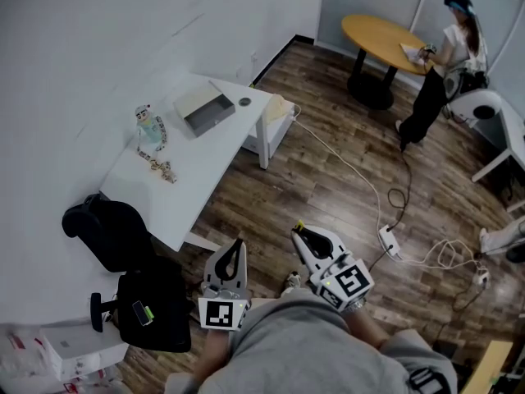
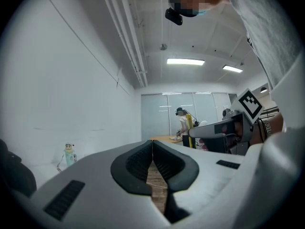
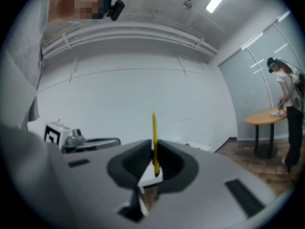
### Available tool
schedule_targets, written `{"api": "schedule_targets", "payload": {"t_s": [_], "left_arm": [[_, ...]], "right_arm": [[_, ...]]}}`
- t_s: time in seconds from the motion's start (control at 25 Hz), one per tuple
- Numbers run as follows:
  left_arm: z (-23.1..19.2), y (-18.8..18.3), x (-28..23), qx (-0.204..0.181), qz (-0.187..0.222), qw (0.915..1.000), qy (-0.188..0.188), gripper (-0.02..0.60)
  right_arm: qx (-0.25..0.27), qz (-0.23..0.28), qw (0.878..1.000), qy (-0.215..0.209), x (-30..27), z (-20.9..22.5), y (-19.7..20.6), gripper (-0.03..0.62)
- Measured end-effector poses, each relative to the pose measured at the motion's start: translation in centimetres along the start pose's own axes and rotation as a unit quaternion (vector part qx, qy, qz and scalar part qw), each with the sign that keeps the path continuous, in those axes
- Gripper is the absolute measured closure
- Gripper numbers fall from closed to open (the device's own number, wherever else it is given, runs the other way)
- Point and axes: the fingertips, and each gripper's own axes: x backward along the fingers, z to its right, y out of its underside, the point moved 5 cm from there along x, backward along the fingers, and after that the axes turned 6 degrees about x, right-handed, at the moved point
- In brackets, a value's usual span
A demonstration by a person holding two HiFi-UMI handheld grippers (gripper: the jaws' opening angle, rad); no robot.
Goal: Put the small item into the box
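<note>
Yellow thin strip [image 3: 154,132] clamped in right claw [image 3: 153,159], long axis upright past the pads | left claw [image 2: 152,151] pressed together, empty | grey box [image 1: 207,112] on white bench [image 1: 197,171], well apart, ahead-left of both | left claw sits nearer; carrying right claw likely must reach forward-left.

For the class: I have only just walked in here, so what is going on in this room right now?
A person stands on the wooden floor, some way from the white table, with a gripper in each hand. The right gripper is clamped on a thin yellow item. The left gripper is shut with nothing in it. The grey box sits on the table, not yet approached. A second person works at a round table behind.
</note>
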Motion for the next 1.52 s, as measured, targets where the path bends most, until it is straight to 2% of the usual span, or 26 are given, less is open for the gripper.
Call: {"api": "schedule_targets", "payload": {"t_s": [0.32, 0.72, 1.04, 1.52], "left_arm": [[1.4, 0.2, -4.5, 0.0, 0.004, 0.9999, -0.015, 0.548], [0.4, 0.9, -7.1, 0.01, -0.008, 0.9994, -0.033, 0.548], [-2.8, 1.2, -10.4, 0.013, -0.006, 0.9996, -0.023, 0.548], [-9.6, 0.7, -18.1, 0.018, -0.014, 0.9997, 0.006, 0.548]], "right_arm": [[-0.002, -0.004, 1.0, -0.006, -0.2, 5.3, 0.2, 0.536], [-0.003, -0.022, 0.999, -0.022, -2.4, 7.5, 0.7, 0.536], [-0.002, -0.028, 1.0, -0.013, -6.3, 9.0, 0.8, 0.536], [-0.008, -0.044, 0.999, 0.012, -14.3, 12.1, 0.6, 0.536]]}}
